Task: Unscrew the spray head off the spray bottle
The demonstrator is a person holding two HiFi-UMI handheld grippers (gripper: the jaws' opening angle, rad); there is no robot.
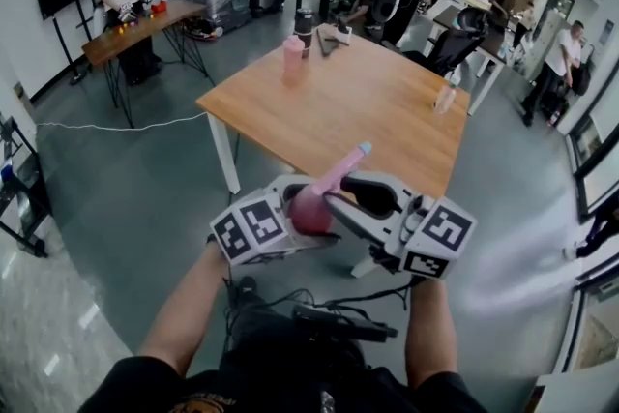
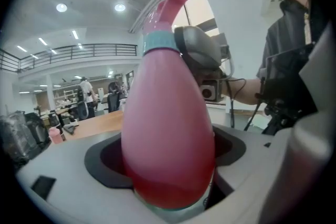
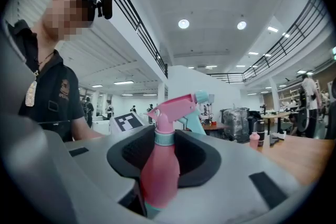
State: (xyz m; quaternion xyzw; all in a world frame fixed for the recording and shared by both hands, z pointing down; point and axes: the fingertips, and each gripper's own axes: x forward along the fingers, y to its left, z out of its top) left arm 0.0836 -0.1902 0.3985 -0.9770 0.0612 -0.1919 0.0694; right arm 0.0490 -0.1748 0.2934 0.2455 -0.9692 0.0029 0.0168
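The person holds both tools together in mid-air, on the near side of the wooden desk (image 1: 368,102) and clear of its top.

**Spray bottle.** The pink spray bottle (image 1: 311,211) sits between the two tools, above the floor and not touching the desk. It is tilted, with its base toward the person and its top pointing toward the far right. The spray head (image 1: 346,169) is pink with a teal nozzle tip, a teal trigger and a teal collar, and it is on the bottle.

**Left tool.** The left tool (image 1: 295,208) is clamped on the wide pink body of the spray bottle. In the left gripper view the body fills the space between the jaws.

**Right tool.** The right tool (image 1: 338,200) is clamped on the spray head at the teal collar. In the right gripper view the nozzle and trigger stand clear beyond the jaws.

**Surroundings.** A pink container (image 1: 293,55) and a dark cup (image 1: 304,19) stand near the far left corner of the desk. A clear bottle (image 1: 447,92) stands near its right edge. All three are well apart from the tools.
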